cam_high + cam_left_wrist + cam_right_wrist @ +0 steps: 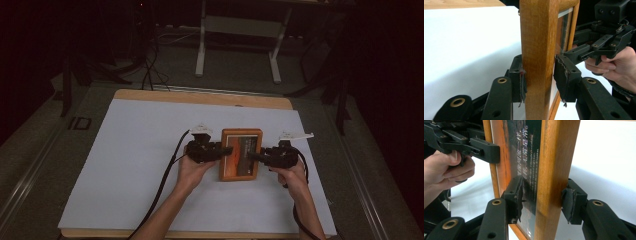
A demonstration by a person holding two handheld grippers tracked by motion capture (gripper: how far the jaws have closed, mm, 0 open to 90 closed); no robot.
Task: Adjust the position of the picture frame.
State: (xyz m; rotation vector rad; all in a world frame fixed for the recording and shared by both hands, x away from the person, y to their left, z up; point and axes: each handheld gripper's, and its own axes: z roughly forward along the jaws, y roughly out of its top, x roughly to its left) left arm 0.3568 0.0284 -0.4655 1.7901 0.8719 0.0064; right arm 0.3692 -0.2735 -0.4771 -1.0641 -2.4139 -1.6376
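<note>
A: What holds the wooden picture frame (pixel 241 154)?

B: The left hand-held gripper (pixel 226 150) is clamped on its left rail, and the right hand-held gripper (pixel 253 156) straddles the right rail, one pad seemingly just off the wood.

A: Where is it?

B: Mid-desk, over the white sheet (pixel 130 165).

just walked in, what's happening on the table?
A person is handling a wooden picture frame with a hand-held tool in each hand, over a white sheet on the table. The left tool straddles the frame's left rail, the right tool its right rail. In the gripper views one pad touches the wood on each tool while the other stands slightly off, so a firm grip isn't certain. The frame holds a dark print with white text.
</note>
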